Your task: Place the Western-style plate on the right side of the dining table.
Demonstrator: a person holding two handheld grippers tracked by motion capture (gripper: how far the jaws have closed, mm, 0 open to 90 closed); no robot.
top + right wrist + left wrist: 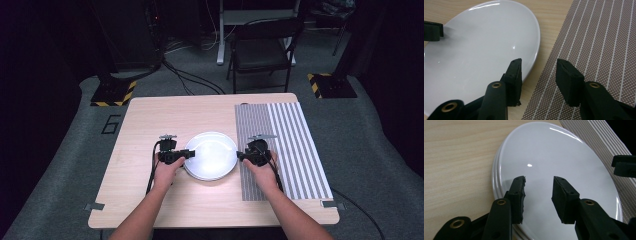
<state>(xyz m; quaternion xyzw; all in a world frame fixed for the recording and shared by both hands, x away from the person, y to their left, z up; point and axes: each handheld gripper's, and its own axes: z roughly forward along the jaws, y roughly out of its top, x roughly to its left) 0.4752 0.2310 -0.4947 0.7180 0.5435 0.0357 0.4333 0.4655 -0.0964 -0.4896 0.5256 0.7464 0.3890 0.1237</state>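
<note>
A stack of white plates (210, 155) lies in the middle of the wooden table (145, 125); its layered rims show at the left of the plates (554, 157) in the left gripper view. My left gripper (189, 154) reaches in at the stack's left edge, open, its jaws (539, 187) apart over the white surface with nothing between them. At the plates' right edge, my right gripper (240, 156) is open too (538, 67). One of its jaws stands over the plate rim (481, 45), the other over the striped mat (599, 50).
A grey-and-white striped mat (285, 145) covers the right part of the table, just right of the plates. A black folding chair (262, 50) and cables stand on the floor beyond the far edge. Bare wood lies left of the stack.
</note>
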